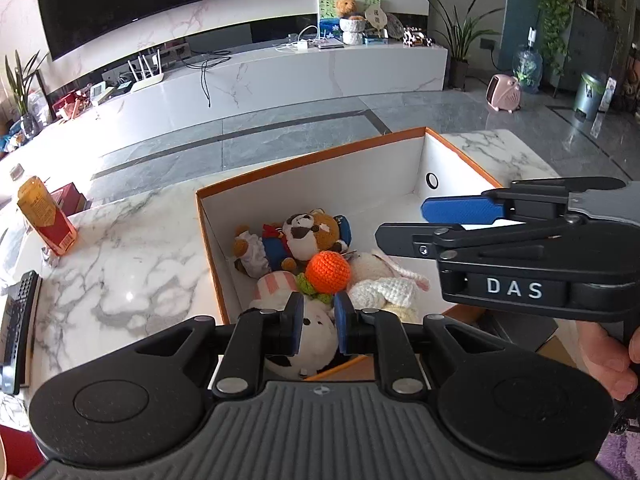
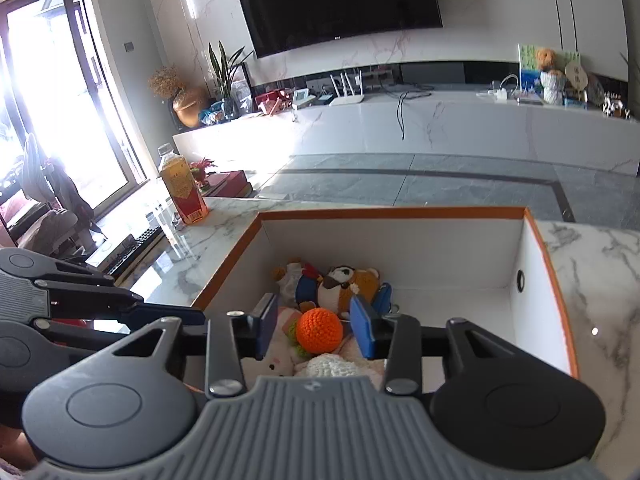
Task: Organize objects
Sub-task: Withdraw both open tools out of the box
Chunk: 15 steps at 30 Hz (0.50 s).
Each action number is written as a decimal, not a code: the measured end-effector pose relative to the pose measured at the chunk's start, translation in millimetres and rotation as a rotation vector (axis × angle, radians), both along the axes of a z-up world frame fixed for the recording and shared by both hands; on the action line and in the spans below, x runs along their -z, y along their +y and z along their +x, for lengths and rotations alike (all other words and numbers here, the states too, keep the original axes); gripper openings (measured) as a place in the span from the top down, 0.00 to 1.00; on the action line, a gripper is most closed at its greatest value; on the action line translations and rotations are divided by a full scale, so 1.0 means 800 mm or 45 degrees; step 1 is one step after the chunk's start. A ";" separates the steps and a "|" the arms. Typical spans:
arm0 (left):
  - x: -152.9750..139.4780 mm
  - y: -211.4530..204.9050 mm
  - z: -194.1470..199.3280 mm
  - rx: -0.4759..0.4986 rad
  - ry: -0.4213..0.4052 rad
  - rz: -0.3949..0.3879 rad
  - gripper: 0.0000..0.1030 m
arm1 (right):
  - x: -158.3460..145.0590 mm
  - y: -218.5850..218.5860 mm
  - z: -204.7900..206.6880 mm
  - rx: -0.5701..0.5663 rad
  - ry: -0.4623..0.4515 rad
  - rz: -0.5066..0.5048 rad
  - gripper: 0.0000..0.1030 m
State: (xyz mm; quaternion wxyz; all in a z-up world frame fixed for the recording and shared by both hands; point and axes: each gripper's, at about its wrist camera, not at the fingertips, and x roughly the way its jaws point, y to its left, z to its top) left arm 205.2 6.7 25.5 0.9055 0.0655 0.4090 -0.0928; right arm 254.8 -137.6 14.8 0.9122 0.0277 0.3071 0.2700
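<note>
A white box with an orange rim [image 1: 304,160] [image 2: 392,213] stands on the marble table. Inside lie several soft toys: an orange crocheted ball [image 1: 328,272] [image 2: 319,330], a raccoon plush [image 1: 310,234] [image 2: 346,284], white crocheted toys [image 1: 384,286] and a white plush [image 1: 316,336]. My left gripper [image 1: 317,322] is open and empty, above the box's near end. My right gripper [image 2: 314,326] is open and empty above the toys; the ball shows between its pads below. It also shows in the left wrist view [image 1: 400,222].
A bottle of amber drink [image 1: 46,216] [image 2: 184,188] stands on the table left of the box. A remote control [image 1: 18,320] lies at the left edge. A red box [image 1: 70,198] sits behind the bottle. Beyond are grey floor and a TV cabinet [image 1: 280,76].
</note>
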 end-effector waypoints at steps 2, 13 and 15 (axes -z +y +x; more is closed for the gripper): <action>-0.003 0.002 -0.015 -0.016 -0.019 -0.047 0.81 | -0.009 -0.006 -0.023 0.006 -0.058 -0.015 0.52; 0.003 -0.005 -0.112 -0.024 -0.100 -0.271 0.76 | -0.003 -0.060 -0.133 0.096 -0.156 -0.019 0.39; 0.012 -0.011 -0.125 -0.019 -0.089 -0.289 0.76 | 0.006 -0.070 -0.152 0.123 -0.134 -0.066 0.38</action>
